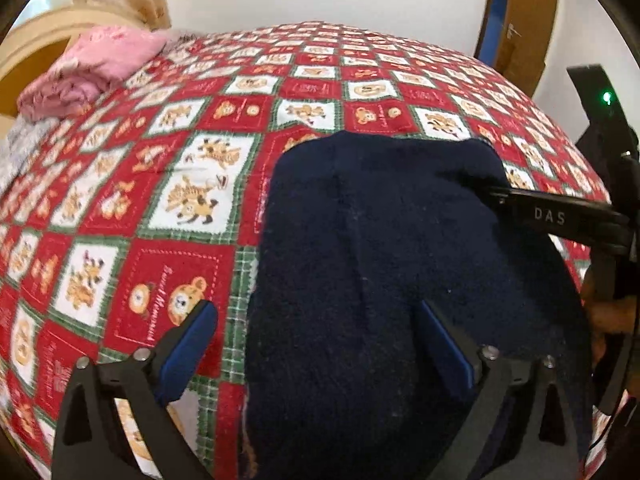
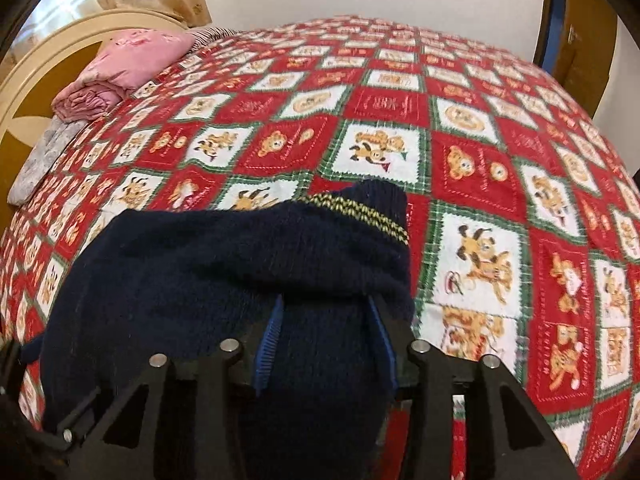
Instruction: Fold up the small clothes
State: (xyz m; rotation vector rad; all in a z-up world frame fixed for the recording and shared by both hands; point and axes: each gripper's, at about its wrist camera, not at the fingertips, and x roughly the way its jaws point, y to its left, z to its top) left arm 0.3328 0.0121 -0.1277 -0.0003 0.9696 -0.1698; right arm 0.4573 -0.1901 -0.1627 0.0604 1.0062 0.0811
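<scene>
A dark navy knitted garment (image 1: 400, 280) lies on the red, white and green patchwork bedspread (image 1: 160, 200), its near end cut off by the bottom of both views; in the left wrist view its knit is so dark that folds are hard to read. The left gripper (image 1: 316, 344) hovers with its jaws spread wide, one blue-padded finger over the bedspread, the other over the garment, pressing on nothing. The right gripper (image 2: 326, 344) has a bunched part of the garment between its blue pads, the fabric hiding the fingertips; the pads appear to hold it. A yellow-striped band (image 2: 360, 210) shows on the raised fold. A pink folded cloth (image 2: 120, 68) sits far off by the headboard (image 2: 40, 92); the picture edges are blurred.
</scene>
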